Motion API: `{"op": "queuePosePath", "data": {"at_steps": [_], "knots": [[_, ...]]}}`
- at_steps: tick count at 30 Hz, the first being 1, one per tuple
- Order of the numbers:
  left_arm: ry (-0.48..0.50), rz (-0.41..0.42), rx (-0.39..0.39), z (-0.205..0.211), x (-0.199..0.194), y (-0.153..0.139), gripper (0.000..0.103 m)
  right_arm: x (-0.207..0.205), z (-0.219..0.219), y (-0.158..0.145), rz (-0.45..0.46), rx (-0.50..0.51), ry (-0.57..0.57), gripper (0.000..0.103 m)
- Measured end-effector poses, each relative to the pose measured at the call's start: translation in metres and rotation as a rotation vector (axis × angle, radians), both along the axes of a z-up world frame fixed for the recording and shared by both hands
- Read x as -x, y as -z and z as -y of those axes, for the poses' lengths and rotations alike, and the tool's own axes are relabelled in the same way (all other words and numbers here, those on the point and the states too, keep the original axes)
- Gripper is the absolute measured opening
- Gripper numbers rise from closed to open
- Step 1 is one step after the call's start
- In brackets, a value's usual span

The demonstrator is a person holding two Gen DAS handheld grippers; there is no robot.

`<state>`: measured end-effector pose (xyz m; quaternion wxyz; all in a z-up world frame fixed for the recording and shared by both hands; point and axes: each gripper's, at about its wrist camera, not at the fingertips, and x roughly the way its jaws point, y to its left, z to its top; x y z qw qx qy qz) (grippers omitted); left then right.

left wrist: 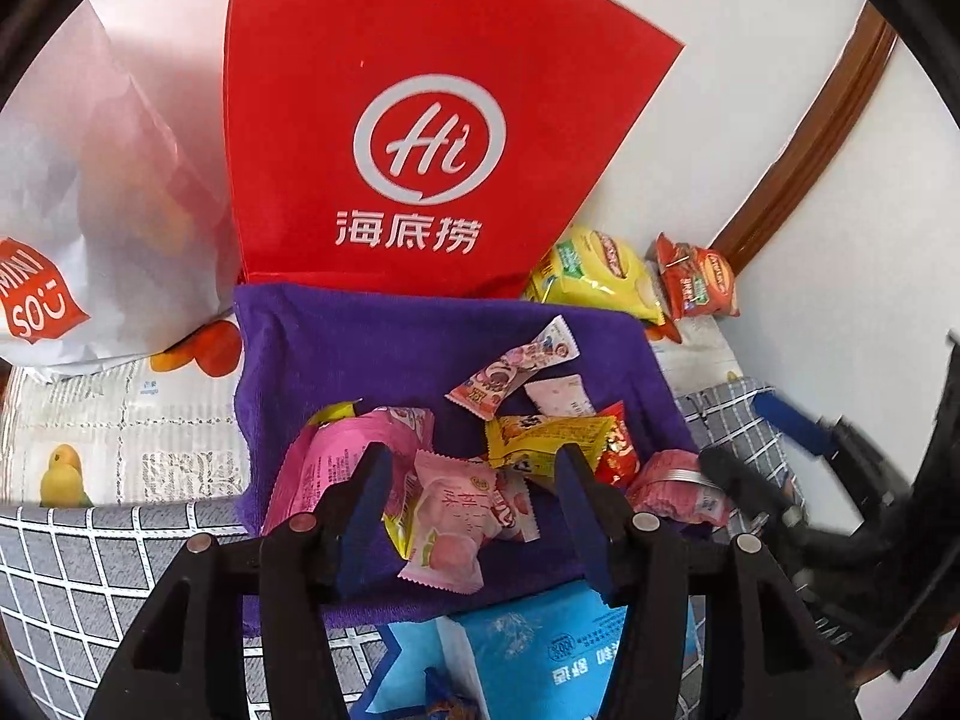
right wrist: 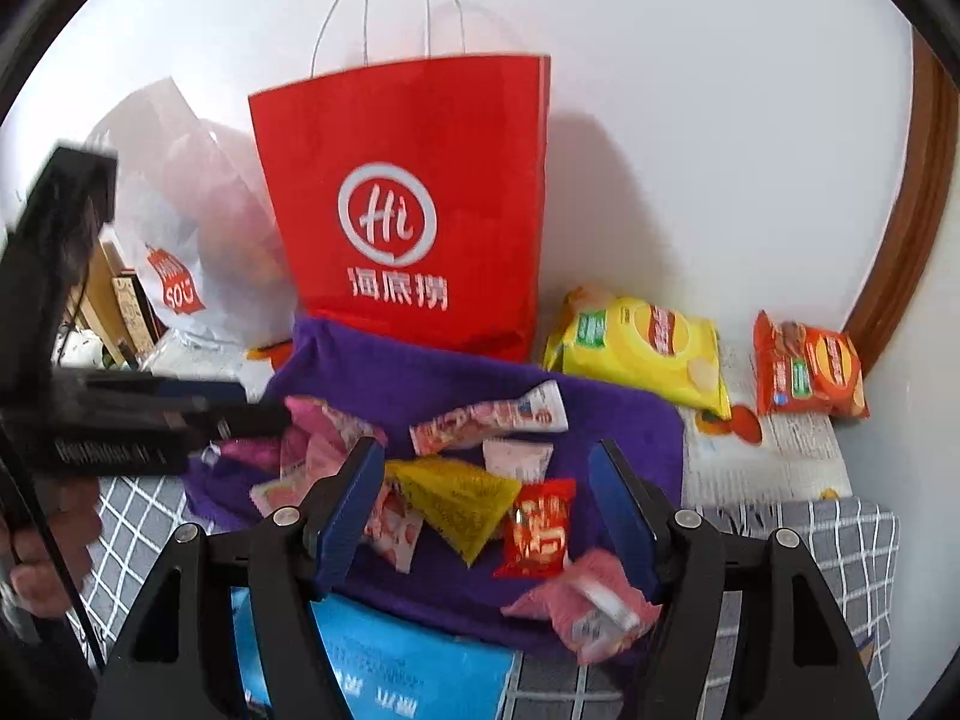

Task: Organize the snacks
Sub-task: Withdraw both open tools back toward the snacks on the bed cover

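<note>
Several small snack packets lie scattered on a purple towel (left wrist: 336, 348). My left gripper (left wrist: 474, 480) hovers open over a pale pink peach packet (left wrist: 450, 522), whose sides its pads do not touch. A yellow packet (left wrist: 540, 438) and a long pink-and-white packet (left wrist: 516, 372) lie just beyond. My right gripper (right wrist: 486, 468) is open above a yellow packet (right wrist: 462, 498) and a red packet (right wrist: 540, 528), holding nothing. A pink packet (right wrist: 588, 600) lies by its right finger. A red paper bag (right wrist: 408, 210) stands upright behind the towel.
A white plastic bag (left wrist: 90, 228) leans left of the red bag. Yellow (right wrist: 642, 348) and orange (right wrist: 810, 372) chip packs lie by the wall at the right. A blue packet (left wrist: 540, 648) lies at the near edge. Checked cloth (left wrist: 90, 570) covers the surface in front.
</note>
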<state>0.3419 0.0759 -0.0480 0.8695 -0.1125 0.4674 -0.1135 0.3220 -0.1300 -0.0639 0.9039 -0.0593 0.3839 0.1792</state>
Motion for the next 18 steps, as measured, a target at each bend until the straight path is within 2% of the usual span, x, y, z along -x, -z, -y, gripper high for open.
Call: {"op": "queuePosePath", "data": {"at_steps": [7, 11, 14, 18], "knots": [[0.014, 0.049, 0.012, 0.006, 0.015, -0.018, 0.054, 0.037, 0.028, 0.013, -0.06, -0.022, 0.064, 0.07], [0.036, 0.074, 0.028, 0.015, 0.028, -0.03, 0.054, 0.069, 0.045, 0.008, -0.056, -0.058, 0.094, 0.07], [0.072, 0.113, 0.033, 0.024, 0.041, -0.045, 0.054, 0.091, 0.049, 0.008, -0.063, -0.087, 0.088, 0.07], [0.064, 0.138, 0.028, 0.027, 0.06, -0.056, 0.055, 0.122, 0.041, 0.014, -0.057, -0.054, 0.058, 0.07]]}}
